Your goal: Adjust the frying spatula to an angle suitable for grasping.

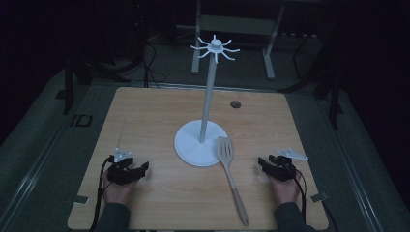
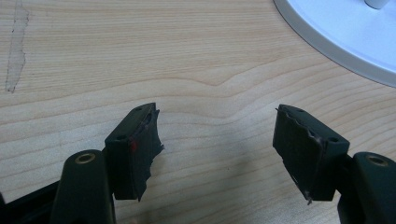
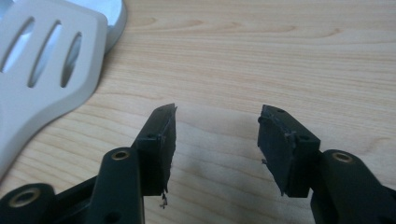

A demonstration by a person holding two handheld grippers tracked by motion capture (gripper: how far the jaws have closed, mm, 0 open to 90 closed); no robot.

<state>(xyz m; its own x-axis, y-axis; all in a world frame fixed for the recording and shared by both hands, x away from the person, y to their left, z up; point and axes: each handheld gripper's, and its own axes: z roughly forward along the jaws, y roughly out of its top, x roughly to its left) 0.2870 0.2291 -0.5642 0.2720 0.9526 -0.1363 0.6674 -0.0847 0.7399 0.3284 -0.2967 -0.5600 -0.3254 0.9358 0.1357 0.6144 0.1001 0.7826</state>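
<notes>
A white stand with a round base, a tall pole and a ring of hooks at the top rises from the middle of the wooden table. A slotted spatula with a wooden handle lies against the base's right side, handle toward the front edge. My left gripper rests open at the front left, nothing between its jaws. My right gripper rests open at the front right, just right of the spatula blade. The base rim shows in the left gripper view.
A small round hole sits in the table's far right part. A faint tape mark lies on the wood to the left. Dark floor, cables and a metal frame surround the table.
</notes>
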